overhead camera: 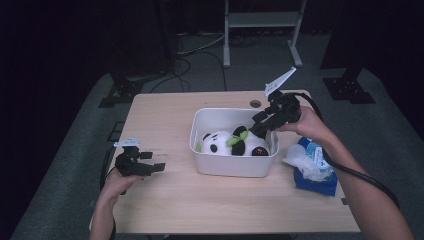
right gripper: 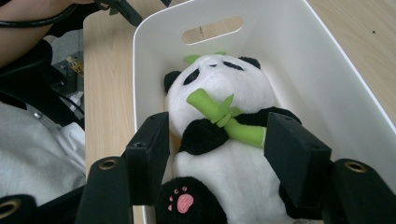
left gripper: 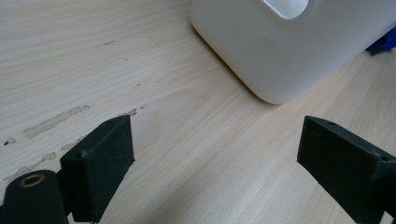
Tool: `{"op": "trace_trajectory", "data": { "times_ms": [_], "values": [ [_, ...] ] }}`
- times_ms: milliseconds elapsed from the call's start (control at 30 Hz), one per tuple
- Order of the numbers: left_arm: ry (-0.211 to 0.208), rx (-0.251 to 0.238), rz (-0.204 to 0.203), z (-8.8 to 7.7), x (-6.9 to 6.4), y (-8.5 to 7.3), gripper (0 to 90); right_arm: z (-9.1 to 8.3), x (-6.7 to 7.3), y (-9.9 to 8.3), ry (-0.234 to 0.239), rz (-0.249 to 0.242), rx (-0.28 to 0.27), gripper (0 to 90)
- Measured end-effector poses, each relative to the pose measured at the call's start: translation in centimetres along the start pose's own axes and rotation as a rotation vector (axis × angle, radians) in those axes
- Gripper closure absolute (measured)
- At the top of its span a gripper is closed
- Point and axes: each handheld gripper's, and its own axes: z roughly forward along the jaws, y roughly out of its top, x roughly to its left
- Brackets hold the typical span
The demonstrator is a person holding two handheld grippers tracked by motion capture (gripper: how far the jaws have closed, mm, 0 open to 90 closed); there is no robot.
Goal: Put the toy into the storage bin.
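A black-and-white plush panda (overhead camera: 220, 142) holding a green bamboo stalk lies on its back inside a white plastic bin (overhead camera: 232, 165) at the middle of the wooden table. In the right gripper view the panda (right gripper: 219, 88) lies lengthwise in the bin (right gripper: 303, 56). My right gripper (overhead camera: 257, 127) hovers over the bin's right end; it is open (right gripper: 217, 123), its jaws either side of the panda's belly without pressing on it. My left gripper (overhead camera: 154, 161) rests low over the table left of the bin, open (left gripper: 215, 130) with nothing between its jaws. The bin's corner (left gripper: 280, 51) shows ahead of it.
A blue pack of wet wipes (overhead camera: 315, 167) with a white tissue pulled out lies right of the bin, under my right forearm. The light wooden table (overhead camera: 200, 200) has a small round hole (overhead camera: 255, 104) near its far edge. Dark stands and cables stand on the floor beyond.
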Motion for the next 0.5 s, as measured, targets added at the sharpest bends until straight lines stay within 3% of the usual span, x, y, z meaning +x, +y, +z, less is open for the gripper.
{"op": "trace_trajectory", "data": {
  "times_ms": [500],
  "values": [
    [0.002, -0.002, 0.005, -0.1, -0.1, 0.0, 9.6, -1.6, 0.3, -1.6, -0.031, 0.036, -0.023, 34.7]
  ]
}}
